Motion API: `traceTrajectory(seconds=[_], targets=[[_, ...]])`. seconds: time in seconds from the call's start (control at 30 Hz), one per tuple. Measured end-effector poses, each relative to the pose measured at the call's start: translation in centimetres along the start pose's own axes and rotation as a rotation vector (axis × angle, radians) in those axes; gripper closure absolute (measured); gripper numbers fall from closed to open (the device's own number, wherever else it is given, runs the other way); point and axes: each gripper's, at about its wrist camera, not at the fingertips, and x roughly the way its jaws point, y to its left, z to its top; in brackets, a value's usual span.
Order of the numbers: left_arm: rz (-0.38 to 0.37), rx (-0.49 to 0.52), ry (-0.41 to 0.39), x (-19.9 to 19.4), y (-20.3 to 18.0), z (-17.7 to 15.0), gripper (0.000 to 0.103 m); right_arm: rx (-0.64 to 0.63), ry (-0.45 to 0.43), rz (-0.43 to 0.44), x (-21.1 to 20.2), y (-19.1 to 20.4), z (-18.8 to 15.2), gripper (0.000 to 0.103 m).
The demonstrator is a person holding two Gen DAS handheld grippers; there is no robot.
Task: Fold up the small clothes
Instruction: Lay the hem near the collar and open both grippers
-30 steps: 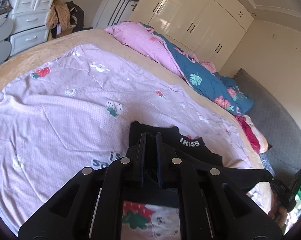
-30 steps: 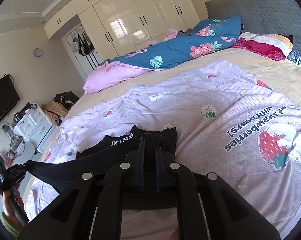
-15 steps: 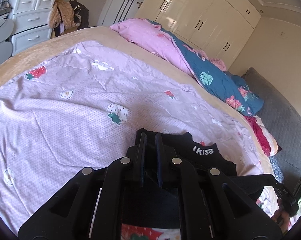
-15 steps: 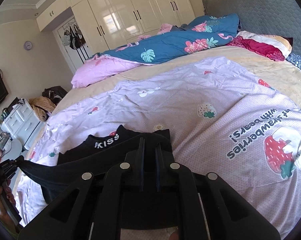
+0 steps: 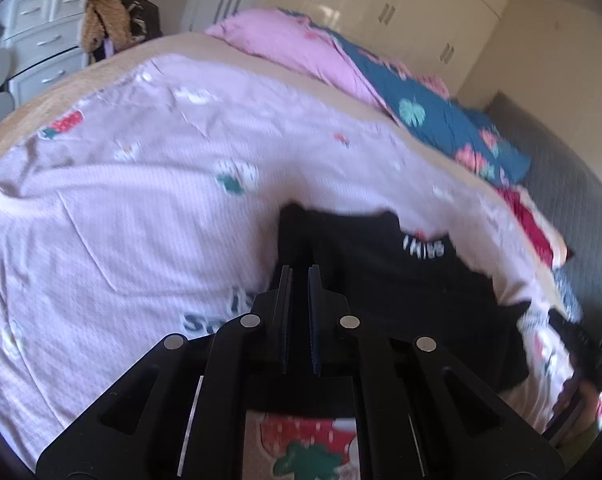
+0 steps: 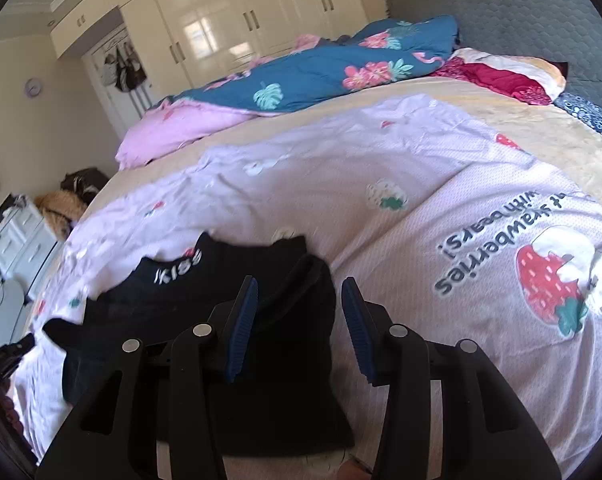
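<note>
A small black garment (image 6: 237, 312) with white "KISS" lettering on its collar lies folded over on the pink strawberry-print sheet (image 6: 441, 208). My right gripper (image 6: 299, 286) hovers just above its right side, and its jaws are opening. The fold lies between and under the blue pads (image 6: 243, 320), which do not press on it. My left gripper (image 5: 299, 270) is shut on the left edge of the black garment (image 5: 401, 280). From the right wrist view the left gripper (image 6: 5, 356) shows at the far left, with a corner of the cloth running to it.
A blue floral duvet (image 6: 321, 72) and a pink one (image 6: 173, 132) are heaped along the far side of the bed. A red cloth (image 6: 497, 80) lies by the grey headboard (image 6: 521, 12). White drawers (image 5: 41, 40) stand off the bed's left end.
Both grippers came down toward the sheet with the garment stretched between them. The right gripper has opened and let its side go; the cloth now rests folded on the bed.
</note>
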Motion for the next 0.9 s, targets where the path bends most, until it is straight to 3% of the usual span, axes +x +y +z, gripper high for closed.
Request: traceTrajectory(seconds=[0.07, 0.13, 0.17, 0.33, 0.47, 0.9], targets=[[-0.003, 0.039, 0.046, 1.0, -0.7, -1.3, 0.102, -0.031, 0.043, 0.029, 0.3, 0.6, -1.1, 0.070], [0.007, 0.094, 0.093, 2.3, -1.8, -2.5, 0.102, -0.055, 0.087, 0.043, 0.9, 1.4, -2.0, 0.086], [0.017, 0.124, 0.114, 3.0, -2.4, -3.0, 0.102, -0.068, 0.113, 0.049, 1.4, 1.9, -2.5, 0.087], [0.057, 0.190, 0.141, 5.5, -3.6, -3.4, 0.102, -0.145, 0.201, 0.025, 4.7, 4.1, -4.1, 0.089], [0.069, 0.181, 0.148, 7.2, -3.6, -2.3, 0.102, -0.136, 0.241, -0.013, 7.7, 4.0, -3.9, 0.092], [0.098, 0.088, 0.094, 10.5, -2.0, 1.9, 0.102, -0.072, 0.216, -0.012, 12.4, 3.6, 0.4, 0.092]])
